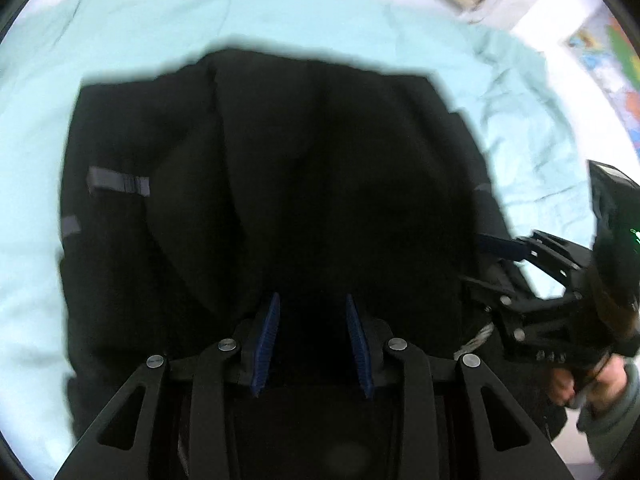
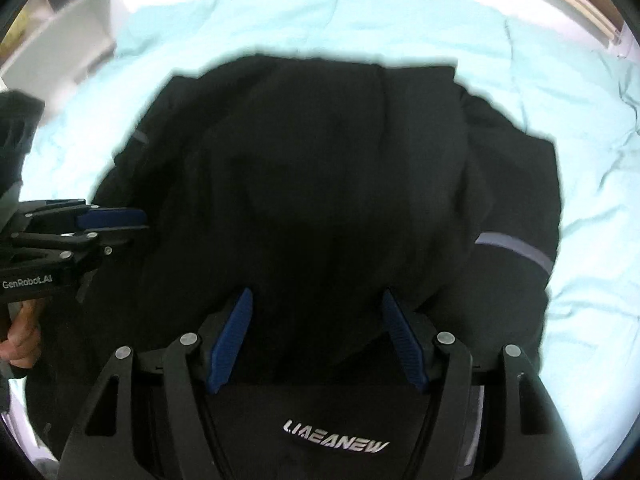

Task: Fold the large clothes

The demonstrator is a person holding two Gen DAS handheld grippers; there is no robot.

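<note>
Your left gripper [image 1: 312,304] points steeply down at the black garment [image 1: 280,160], its blue jaws parted only a narrow way; dark cloth fills the gap, and you cannot tell whether the pads press on it. Your right gripper [image 2: 316,300] has its jaws spread wider, with a rounded black fold lying between them, apparently not pinched. The garment lies heaped on the pale blue bed sheet [image 1: 160,20], reaching ahead of and to both sides of each pair of jaws. Grey stripes [image 2: 516,250] show right of the right jaws and left of the left ones. White lettering [image 2: 336,440] sits on cloth behind the right jaws.
</note>
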